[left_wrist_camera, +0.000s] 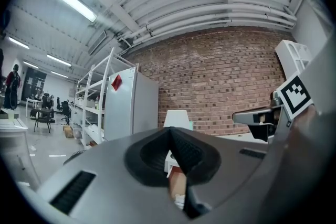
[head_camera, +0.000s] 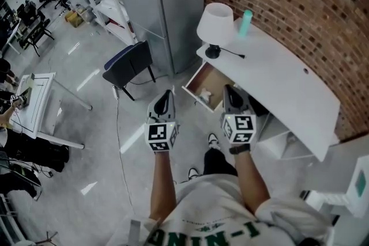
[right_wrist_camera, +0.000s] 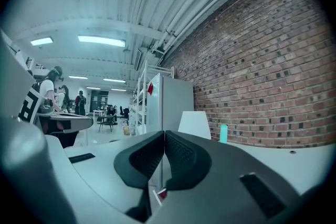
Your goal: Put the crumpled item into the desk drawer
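Both sets of jaws pressed together, empty: left gripper [head_camera: 168, 93], right gripper [head_camera: 228, 89]. Crumpled item [head_camera: 205, 93] looks already inside the open drawer [head_camera: 194, 97] — ahead, between the 2 grippers, nearer the right.

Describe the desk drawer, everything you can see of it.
The desk drawer stands pulled well out from under the left end of the white desk, just below the spot where the white table lamp stands. It is a shallow, open-topped box with a white front panel and a brown, wood-like inside. A small pale crumpled item lies on its floor near the front panel; the rest of the floor looks bare. Its back end is hidden under the desktop.
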